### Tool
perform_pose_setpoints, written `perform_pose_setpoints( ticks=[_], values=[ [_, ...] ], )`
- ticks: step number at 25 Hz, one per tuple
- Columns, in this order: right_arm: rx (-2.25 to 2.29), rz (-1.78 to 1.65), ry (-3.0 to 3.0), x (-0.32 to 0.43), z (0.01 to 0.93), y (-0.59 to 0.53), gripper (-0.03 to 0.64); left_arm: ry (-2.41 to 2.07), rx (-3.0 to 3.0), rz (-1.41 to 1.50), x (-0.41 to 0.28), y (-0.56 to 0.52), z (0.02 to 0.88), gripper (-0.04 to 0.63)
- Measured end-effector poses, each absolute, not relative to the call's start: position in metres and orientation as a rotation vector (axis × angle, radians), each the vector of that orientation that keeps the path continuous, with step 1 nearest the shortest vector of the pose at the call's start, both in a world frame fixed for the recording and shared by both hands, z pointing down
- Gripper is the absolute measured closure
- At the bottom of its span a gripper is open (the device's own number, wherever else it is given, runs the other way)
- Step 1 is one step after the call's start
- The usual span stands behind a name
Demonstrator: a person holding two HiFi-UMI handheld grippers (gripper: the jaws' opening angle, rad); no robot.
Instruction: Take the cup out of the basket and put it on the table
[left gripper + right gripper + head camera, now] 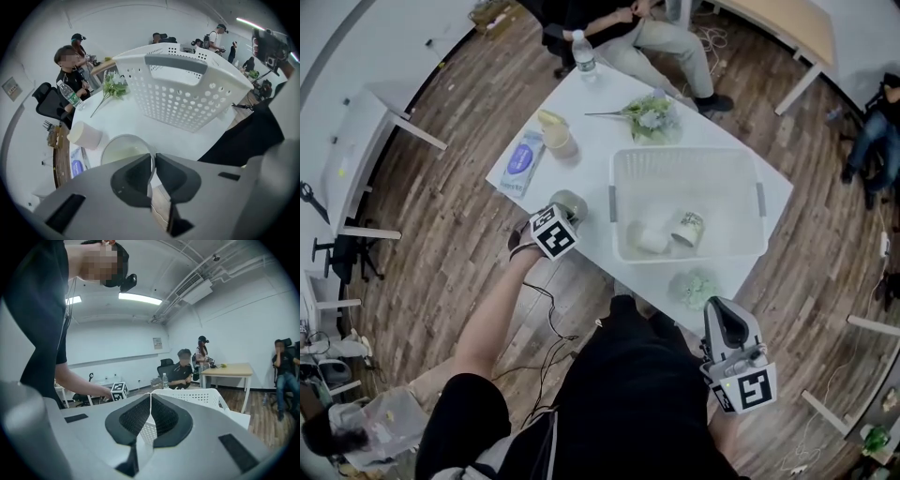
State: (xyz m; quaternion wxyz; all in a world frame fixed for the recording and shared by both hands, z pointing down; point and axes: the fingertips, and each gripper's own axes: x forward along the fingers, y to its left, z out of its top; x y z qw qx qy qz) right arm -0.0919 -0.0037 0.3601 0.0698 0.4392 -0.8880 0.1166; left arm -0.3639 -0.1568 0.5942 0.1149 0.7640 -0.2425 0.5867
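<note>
A grey-green cup (571,201) is over the white table's (600,122) front left edge, and my left gripper (565,215) is shut on its rim. In the left gripper view the jaws pinch the cup's (123,151) wall at my left gripper (153,161); whether its base touches the table I cannot tell. The white perforated basket (686,159) holds a white cup (652,240) on its side and a printed cup (687,228). My right gripper (720,307) hangs off the table's near side, shut and empty, with its tips together at my right gripper (151,397).
On the table are a cream cup (555,131), a blue packet (523,155), a water bottle (583,54), a flower bunch (652,117) and a green flower (694,286) at the front edge. A person sits at the far end. Other tables stand around.
</note>
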Motion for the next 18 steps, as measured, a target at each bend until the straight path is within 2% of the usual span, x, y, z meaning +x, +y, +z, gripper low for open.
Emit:
perform_pose_setpoints(
  ticks=[18],
  values=[
    [1.343,0.349,-2.648,-0.097,0.362,-0.015,0.591,-0.553,2.254,1.903,-0.351,-0.156,0.648,0.555]
  ],
)
